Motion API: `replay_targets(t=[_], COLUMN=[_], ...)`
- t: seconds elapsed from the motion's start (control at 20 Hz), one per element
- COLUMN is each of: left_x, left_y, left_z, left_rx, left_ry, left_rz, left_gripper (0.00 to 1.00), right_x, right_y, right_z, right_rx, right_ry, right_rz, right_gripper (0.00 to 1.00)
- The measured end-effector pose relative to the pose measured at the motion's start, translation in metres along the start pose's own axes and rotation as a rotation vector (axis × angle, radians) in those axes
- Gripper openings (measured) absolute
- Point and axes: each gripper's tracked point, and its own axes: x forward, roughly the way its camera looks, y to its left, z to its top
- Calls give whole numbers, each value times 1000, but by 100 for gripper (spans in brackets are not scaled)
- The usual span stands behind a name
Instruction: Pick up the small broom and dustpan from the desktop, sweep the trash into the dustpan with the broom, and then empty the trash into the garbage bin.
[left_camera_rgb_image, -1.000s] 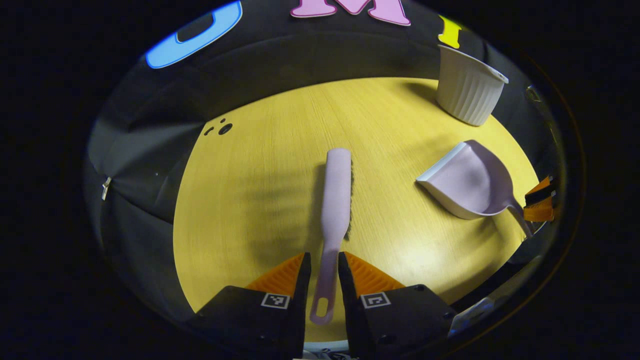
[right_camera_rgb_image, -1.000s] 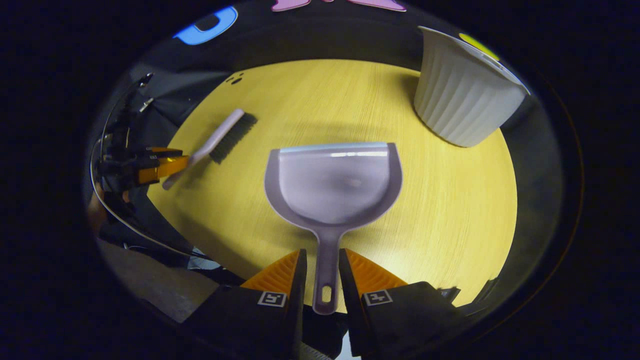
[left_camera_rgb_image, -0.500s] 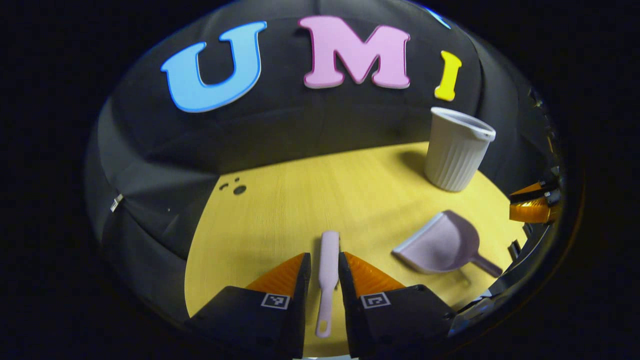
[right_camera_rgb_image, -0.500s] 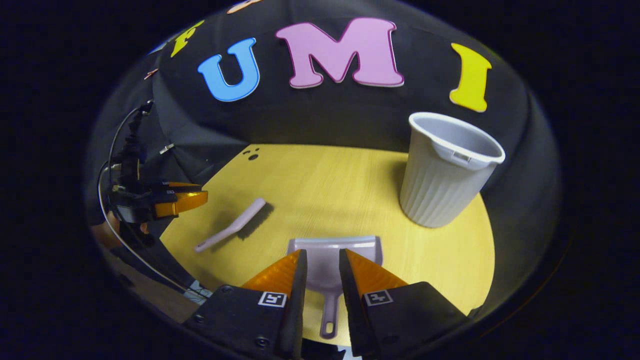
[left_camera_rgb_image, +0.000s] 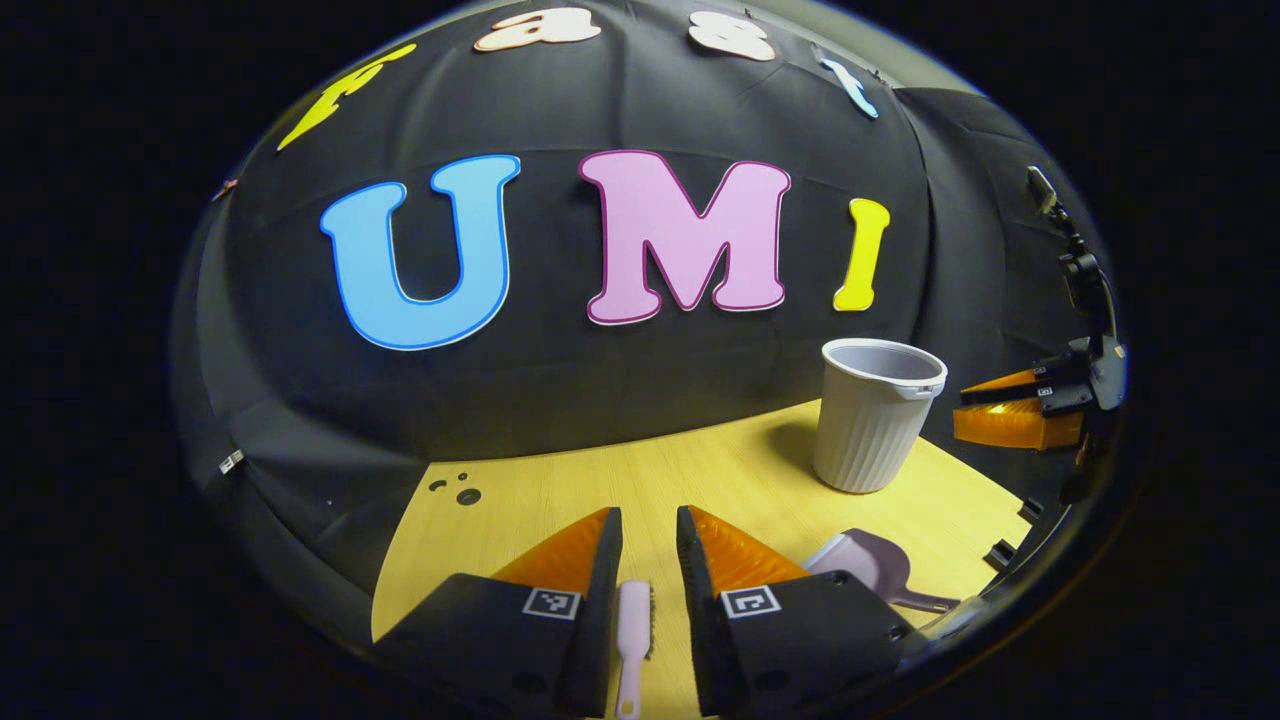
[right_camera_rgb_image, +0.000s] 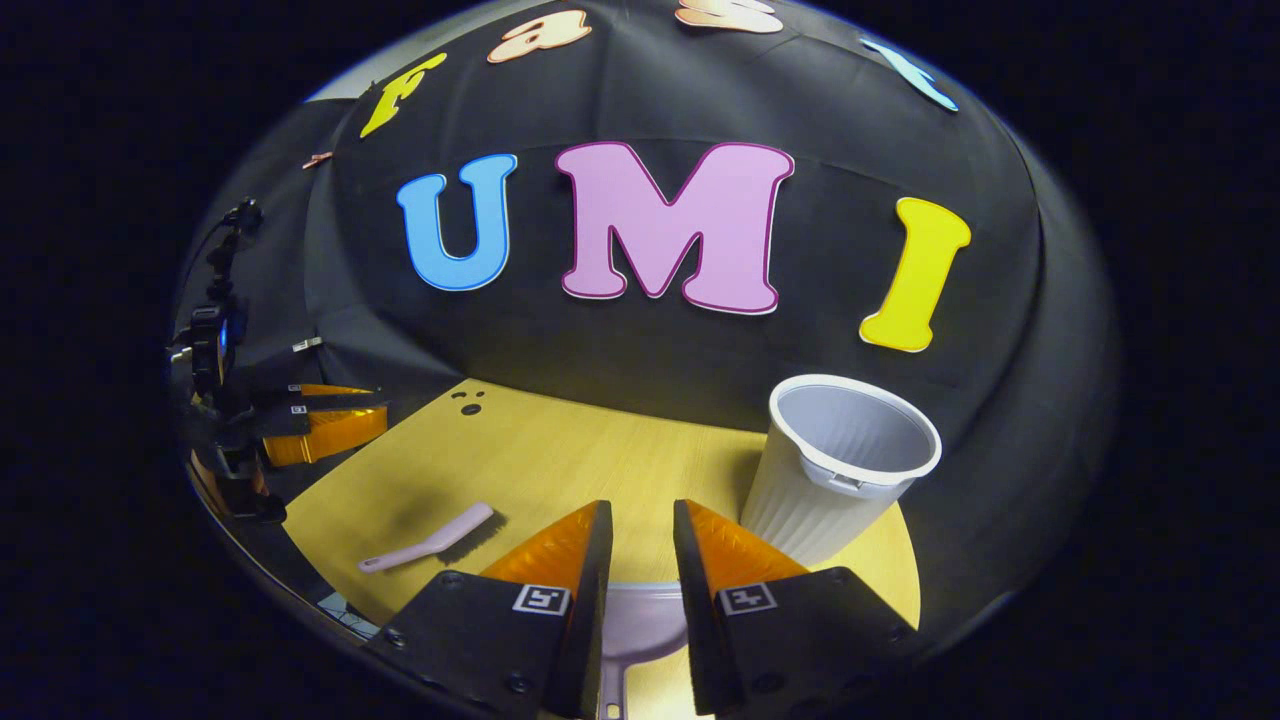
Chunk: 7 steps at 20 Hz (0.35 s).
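Note:
A pale pink small broom (left_camera_rgb_image: 633, 640) lies flat on the yellow table (left_camera_rgb_image: 720, 480), seen low between the fingers of my left gripper (left_camera_rgb_image: 648, 530), which hovers above it, open and holding nothing. In the right gripper view the broom (right_camera_rgb_image: 430, 535) lies to the left. The pink dustpan (right_camera_rgb_image: 640, 625) rests on the table under my right gripper (right_camera_rgb_image: 640, 520), also open and apart from it. From the left gripper view the dustpan (left_camera_rgb_image: 870, 570) sits at lower right. The white ribbed garbage bin (right_camera_rgb_image: 840, 470) stands upright at the table's right. Small dark trash bits (left_camera_rgb_image: 460, 490) lie at the far left corner.
The bin (left_camera_rgb_image: 875, 415) stands near the back right edge of the table. The right gripper (left_camera_rgb_image: 1015, 410) hangs beyond the table's right edge. The left gripper (right_camera_rgb_image: 320, 420) hovers off the left edge, with cables above it. Trash bits (right_camera_rgb_image: 468, 403) sit close to the wall.
Both grippers have drawn back and tilted up from the handles they straddled. Broom and dustpan stay on the table, now low in each view.

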Motion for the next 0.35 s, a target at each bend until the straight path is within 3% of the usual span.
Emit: replay_targets(t=[0.35], left_x=[-1], left_y=[-2], left_z=[-1], left_rx=[-5], left_ry=[10], left_rz=[-17], left_gripper=[36], right_x=[-1], right_y=[2], right_z=[1], right_rx=[-7], right_ry=[11], right_rz=[-2], right_gripper=[37])
